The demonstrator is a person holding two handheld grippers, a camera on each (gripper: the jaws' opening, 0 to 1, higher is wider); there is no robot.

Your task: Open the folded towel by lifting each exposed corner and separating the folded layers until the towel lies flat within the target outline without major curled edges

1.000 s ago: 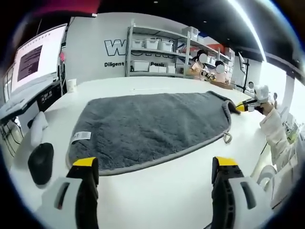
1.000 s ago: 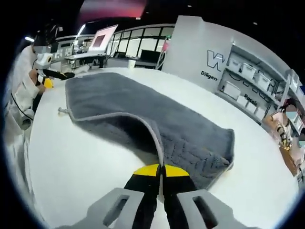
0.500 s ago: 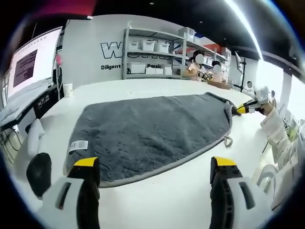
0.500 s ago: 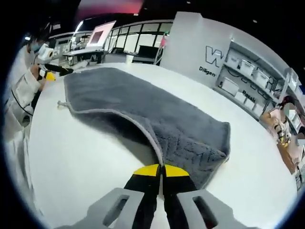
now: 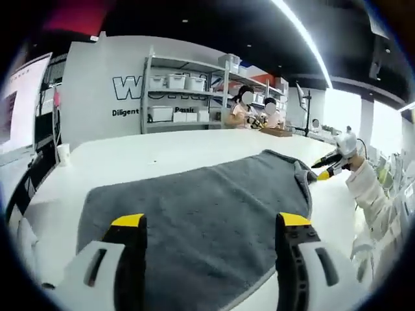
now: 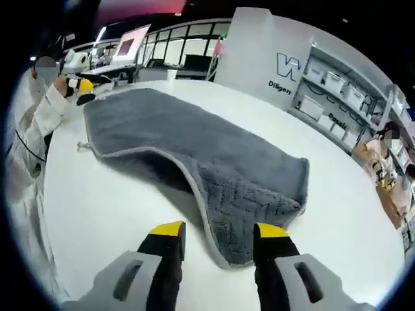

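Observation:
A grey towel (image 5: 201, 207) lies spread on the white table (image 5: 162, 146), its near part running between my left gripper's (image 5: 205, 227) open jaws, which hover over it. In the right gripper view the same towel (image 6: 194, 146) stretches away, with its near corner (image 6: 230, 249) lying down between the open jaws of my right gripper (image 6: 214, 231). One edge near that corner bulges up in a soft fold (image 6: 188, 170). The right gripper (image 5: 327, 170) also shows far right in the left gripper view, at the towel's far corner. The left gripper (image 6: 81, 87) appears at the towel's far end.
Shelves with white bins (image 5: 175, 97) stand behind the table, with people seated beyond. A person's white sleeve (image 6: 35, 129) runs along the left of the right gripper view. A small loop (image 6: 82, 147) sticks out from the towel's edge. Bare table (image 6: 97, 207) lies left of the right gripper.
My right gripper has opened and let go of the towel corner, which now lies on the table. My left gripper has moved forward over the towel.

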